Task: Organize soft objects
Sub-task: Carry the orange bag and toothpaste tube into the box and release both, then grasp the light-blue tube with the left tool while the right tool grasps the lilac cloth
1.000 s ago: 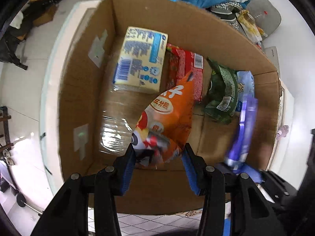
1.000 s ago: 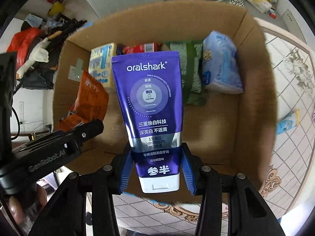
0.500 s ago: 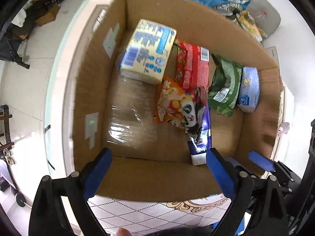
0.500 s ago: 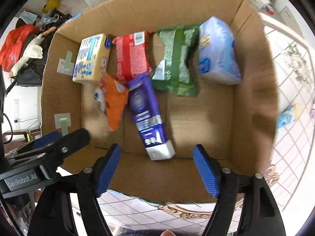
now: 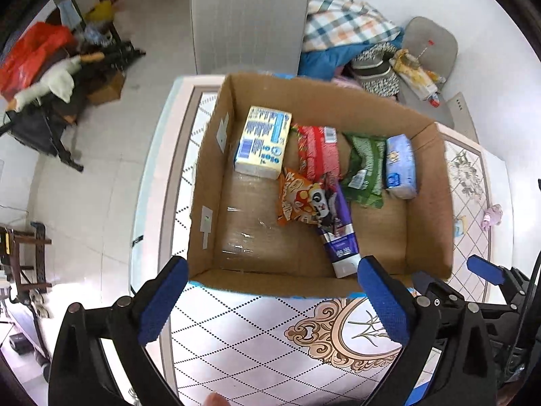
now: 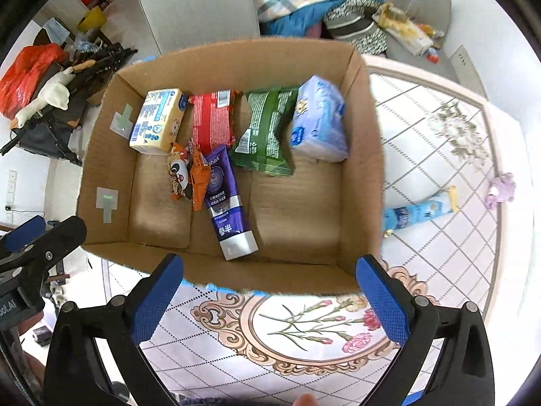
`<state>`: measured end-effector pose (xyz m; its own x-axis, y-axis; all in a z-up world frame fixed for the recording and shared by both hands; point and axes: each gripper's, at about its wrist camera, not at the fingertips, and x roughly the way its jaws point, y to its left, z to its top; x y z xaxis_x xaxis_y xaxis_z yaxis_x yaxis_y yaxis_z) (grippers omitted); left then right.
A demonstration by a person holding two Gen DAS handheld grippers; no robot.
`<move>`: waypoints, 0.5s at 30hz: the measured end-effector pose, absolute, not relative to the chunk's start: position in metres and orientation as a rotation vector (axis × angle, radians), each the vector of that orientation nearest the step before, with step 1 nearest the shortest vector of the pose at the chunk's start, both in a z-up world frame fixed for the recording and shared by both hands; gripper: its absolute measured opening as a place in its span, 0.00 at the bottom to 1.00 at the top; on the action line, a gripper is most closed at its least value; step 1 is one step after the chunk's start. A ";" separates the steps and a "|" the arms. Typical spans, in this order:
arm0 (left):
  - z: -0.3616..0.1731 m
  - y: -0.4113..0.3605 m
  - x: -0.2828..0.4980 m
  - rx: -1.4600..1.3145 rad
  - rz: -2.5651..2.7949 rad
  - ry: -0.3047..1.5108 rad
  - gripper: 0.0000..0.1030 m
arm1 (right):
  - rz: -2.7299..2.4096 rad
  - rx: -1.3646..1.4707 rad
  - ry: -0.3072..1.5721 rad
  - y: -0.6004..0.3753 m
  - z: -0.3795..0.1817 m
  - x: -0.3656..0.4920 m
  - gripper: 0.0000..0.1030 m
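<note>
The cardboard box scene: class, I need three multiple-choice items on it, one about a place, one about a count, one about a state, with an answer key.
1. Where does the blue tube lie?
A. in the cardboard box
B. on the patterned table, right of the box
C. in the right gripper

2. How many packets stand in the row along the box's far wall?
A. two
B. four
C. six

3. How is the left gripper?
A. open, holding nothing
B. shut on the purple toothpaste tube
C. shut on the orange snack bag

Key: 1 B, it lies outside the box wall. 2 B, yellow, red, green, pale blue. 3 A, its pads stand wide apart with only table between them.
</note>
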<state>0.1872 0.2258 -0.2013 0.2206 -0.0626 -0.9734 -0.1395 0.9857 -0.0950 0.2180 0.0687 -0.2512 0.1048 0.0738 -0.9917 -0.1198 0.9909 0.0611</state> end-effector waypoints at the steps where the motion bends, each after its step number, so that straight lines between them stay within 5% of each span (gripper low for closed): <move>1: -0.197 0.223 0.185 -0.177 0.051 1.335 0.99 | 0.147 -0.032 1.448 0.066 -0.245 0.214 1.00; 15: -0.126 0.205 0.134 -0.151 0.061 1.180 0.99 | 0.165 -0.012 1.285 0.042 -0.152 0.159 1.00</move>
